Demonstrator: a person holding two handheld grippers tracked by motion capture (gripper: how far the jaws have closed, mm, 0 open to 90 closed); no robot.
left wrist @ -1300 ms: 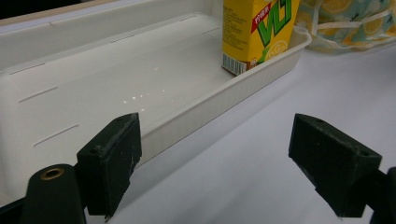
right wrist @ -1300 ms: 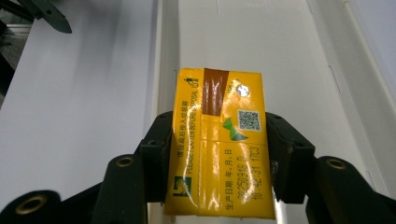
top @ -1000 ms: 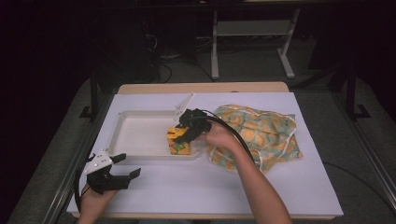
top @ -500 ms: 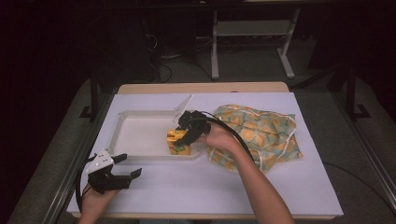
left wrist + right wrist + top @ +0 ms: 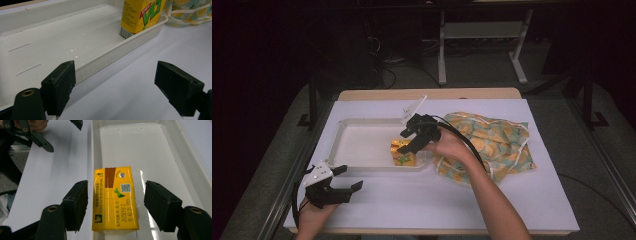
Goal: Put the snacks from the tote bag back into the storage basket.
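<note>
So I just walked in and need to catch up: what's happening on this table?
A person is working with two handheld grippers. The right gripper has just been opening around a yellow drink carton standing in the white tray; its fingers no longer press it. The left gripper waits open on the table near the tray. A patterned cloth bag lies beside the tray.

Juice carton top cut off

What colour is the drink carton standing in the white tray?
The drink carton is yellow, clearest in the right gripper view.
</note>
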